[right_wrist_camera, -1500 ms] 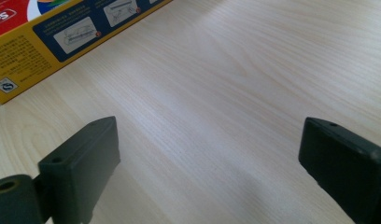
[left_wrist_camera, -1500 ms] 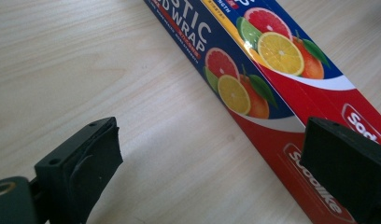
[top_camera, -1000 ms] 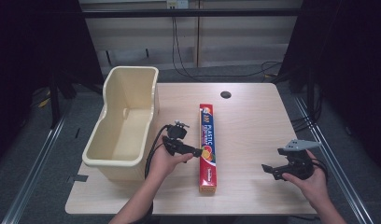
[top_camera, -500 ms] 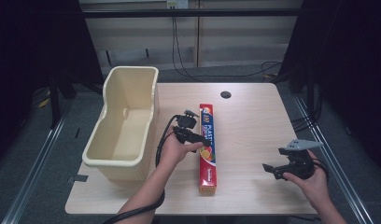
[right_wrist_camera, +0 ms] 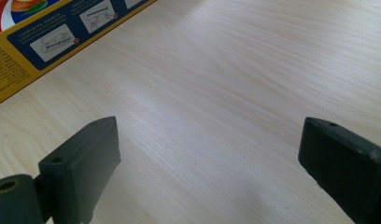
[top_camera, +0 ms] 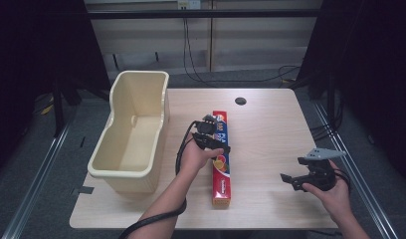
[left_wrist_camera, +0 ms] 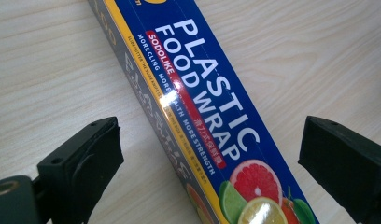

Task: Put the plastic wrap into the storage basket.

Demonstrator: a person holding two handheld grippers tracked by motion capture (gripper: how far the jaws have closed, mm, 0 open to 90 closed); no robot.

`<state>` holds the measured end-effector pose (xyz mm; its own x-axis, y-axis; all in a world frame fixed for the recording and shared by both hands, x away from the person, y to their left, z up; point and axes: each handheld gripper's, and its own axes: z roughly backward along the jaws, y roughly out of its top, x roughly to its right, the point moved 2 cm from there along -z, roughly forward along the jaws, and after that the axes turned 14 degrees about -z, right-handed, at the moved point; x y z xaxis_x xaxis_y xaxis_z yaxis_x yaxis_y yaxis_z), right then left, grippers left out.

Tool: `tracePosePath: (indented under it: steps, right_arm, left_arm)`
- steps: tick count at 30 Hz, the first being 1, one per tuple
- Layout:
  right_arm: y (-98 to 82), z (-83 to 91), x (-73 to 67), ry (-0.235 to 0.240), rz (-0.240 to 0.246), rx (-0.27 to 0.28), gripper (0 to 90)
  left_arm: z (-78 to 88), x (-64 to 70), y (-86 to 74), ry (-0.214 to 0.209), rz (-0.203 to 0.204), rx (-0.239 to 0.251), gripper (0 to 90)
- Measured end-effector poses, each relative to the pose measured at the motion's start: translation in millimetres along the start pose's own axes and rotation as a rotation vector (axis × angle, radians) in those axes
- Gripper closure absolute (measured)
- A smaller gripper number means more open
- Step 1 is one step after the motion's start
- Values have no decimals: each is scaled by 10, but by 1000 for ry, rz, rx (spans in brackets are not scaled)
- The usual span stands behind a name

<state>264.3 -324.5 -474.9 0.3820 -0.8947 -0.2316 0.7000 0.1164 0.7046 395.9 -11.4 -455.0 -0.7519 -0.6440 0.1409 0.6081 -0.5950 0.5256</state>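
**Pale wood table, wrap box, tub, two grippers**

Pale wood-grain laminate table [top_camera: 270, 129], rectangular with rounded corners; one round black hole [top_camera: 240, 101] near the far edge.

Wrap box [top_camera: 221, 157]: long, narrow carton of glossy printed card, square in section. It lies flat near the table's middle, lengthwise from far to near. The top face is blue with white lettering "PLASTIC FOOD WRAP", a red band and printed citrus slices; the side is grey, the edges yellow. In the left gripper view the box [left_wrist_camera: 202, 121] runs diagonally between the jaws and shows a bright glare spot. In the right gripper view a corner of it [right_wrist_camera: 48, 32] shows yellow and blue panels with small line drawings.

Tub [top_camera: 134, 132]: cream plastic, smooth, deep, oblong with a rolled rim and rounded corners. It stands at the table's left edge, just left of the box and apart from it.

Left gripper [top_camera: 218, 144]: matte black, blocky jaws spread wide, one on each side of the box and clear of it, over the box's middle stretch. A black cable trails back along the forearm.

Right gripper [top_camera: 289, 178]: matte black, topped by a grey three-cornered plate, jaws spread wide over bare table at the near right, well apart from the box, holding nothing.
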Motion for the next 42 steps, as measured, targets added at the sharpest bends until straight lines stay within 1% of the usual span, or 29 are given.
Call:
tracePosePath:
  steps: [1,2,3,5,7,8,10,11,12,14,15,16,19,20,26,27,28,31,32,33,34,35,36,37,38,39,41,42]
  right_arm:
    - [0,0,0,0,0,1,52]
    - [2,-4,0,6,4,2,52]
    - [1,-2,-2,3,1,1,52]
    - [5,-5,2,6,7,5,52]
    - [3,0,0,0,-1,2,52]
    - [4,0,3,2,1,4,52]
    - [5,-1,2,1,-1,6,52]
    - [5,-1,2,1,-1,8,52]
    - [5,-1,2,1,-1,8,52]
    - [6,0,1,0,-2,9,51]
    - [5,0,1,0,-2,10,51]
    - [7,-1,2,-1,-3,13,51]
    - [7,4,3,-3,-4,20,52]
    - [8,6,3,-5,-10,21,51]
    - [9,7,8,-1,-11,23,52]
    - [9,8,6,1,-15,21,52]
    - [9,10,8,-1,-12,23,52]
    - [10,10,10,-2,-13,24,52]
    - [10,13,12,2,-15,24,52]
    - [11,13,14,-3,-16,27,52]
    - [12,17,15,-5,-19,29,52]
    - [13,19,18,6,-16,27,52]
    - [13,20,18,5,-16,30,52]
    - [14,22,19,4,-16,31,52]
    - [15,22,19,6,-17,31,52]
    - [15,23,19,6,-16,32,52]
    - [15,25,18,7,-18,32,53]
    - [15,25,18,6,-17,32,53]
  left_arm:
    - [-20,4,3,7,13,4,54]
    - [-25,-4,6,-2,3,-11,55]
    - [-41,0,10,-1,11,-9,55]
    - [-53,-2,14,1,12,-10,55]
    - [-94,9,22,8,11,-18,55]
    - [-102,15,28,-2,18,-20,55]
    - [-125,24,41,-1,20,-20,55]
    - [-131,28,42,-1,20,-31,55]
    - [-131,28,42,-1,20,-31,54]
    - [-168,41,56,14,21,-42,55]
    - [-186,42,58,11,24,-38,54]
    - [-196,48,57,5,32,-47,55]
    - [-242,60,55,11,34,-48,55]
    - [-247,61,55,7,36,-53,55]
    - [-273,57,46,16,32,-65,65]
    - [-273,55,43,17,27,-72,77]
    - [-278,55,39,28,20,-69,93]
    - [-279,46,37,32,20,-76,113]
    - [-281,36,33,23,39,-79,122]
    - [-286,38,30,25,49,-77,122]
    - [-293,36,28,21,49,-74,120]
    - [-302,38,25,19,54,-73,120]
    - [-312,39,19,1,54,-63,134]
    - [-320,39,15,-2,57,-67,177]
    - [-324,35,12,-6,69,-68,173]
    - [-321,35,8,-11,89,-81,177]
    - [-325,41,10,-10,105,-82,183]
    - [-320,42,9,-8,124,-94,192]
